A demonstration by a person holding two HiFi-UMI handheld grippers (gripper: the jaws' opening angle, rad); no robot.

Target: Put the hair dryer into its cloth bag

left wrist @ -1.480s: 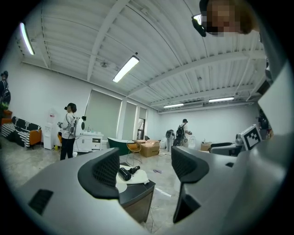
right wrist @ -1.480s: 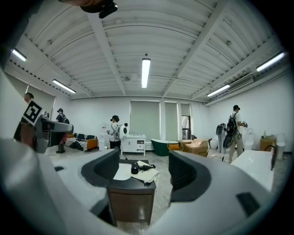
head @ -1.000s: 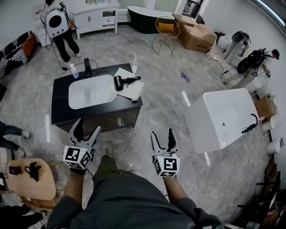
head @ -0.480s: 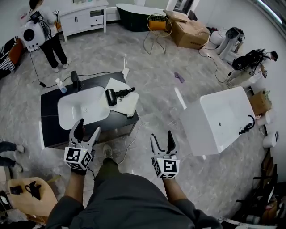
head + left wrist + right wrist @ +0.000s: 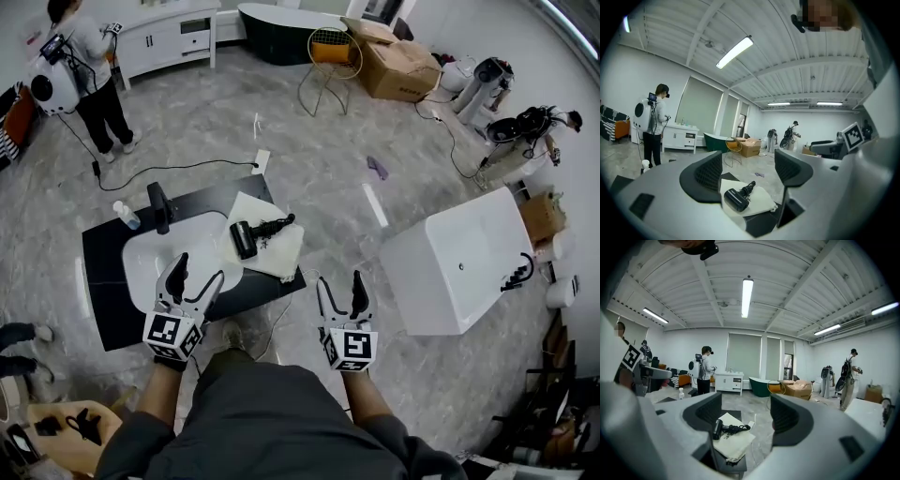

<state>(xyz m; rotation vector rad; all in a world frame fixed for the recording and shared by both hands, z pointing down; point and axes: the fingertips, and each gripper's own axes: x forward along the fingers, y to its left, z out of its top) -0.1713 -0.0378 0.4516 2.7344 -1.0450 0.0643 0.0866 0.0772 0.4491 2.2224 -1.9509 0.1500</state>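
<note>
Empty, jaws wide apart: left hand-held gripper (image 5: 195, 272), right hand-held gripper (image 5: 339, 281); hair dryer (image 5: 246, 239) on cloth bag (image 5: 281, 259).

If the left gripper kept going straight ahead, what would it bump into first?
Probably the hair dryer on its cloth bag: it shows right between the open jaws of the left gripper, though depth is unclear.

1. Black vanity counter (image 5: 101, 302) with a white basin (image 5: 141, 264) set into it. A black faucet (image 5: 160, 206) stands upright at the basin's far edge, with a clear spray bottle (image 5: 126, 216) just beside it.
2. White bathtub (image 5: 450, 272) on the right, well apart from the counter.
3. Far end of the room: dark tub (image 5: 281, 19), wire chair (image 5: 328, 58) with an orange cushion, cardboard boxes (image 5: 403, 67), white cabinet (image 5: 173, 36).
4. Person (image 5: 84, 66) wearing a white backpack unit stands near the cabinet.
5. Black cable (image 5: 178, 169) and a purple scrap (image 5: 377, 167) lie on the grey marble floor.
</note>
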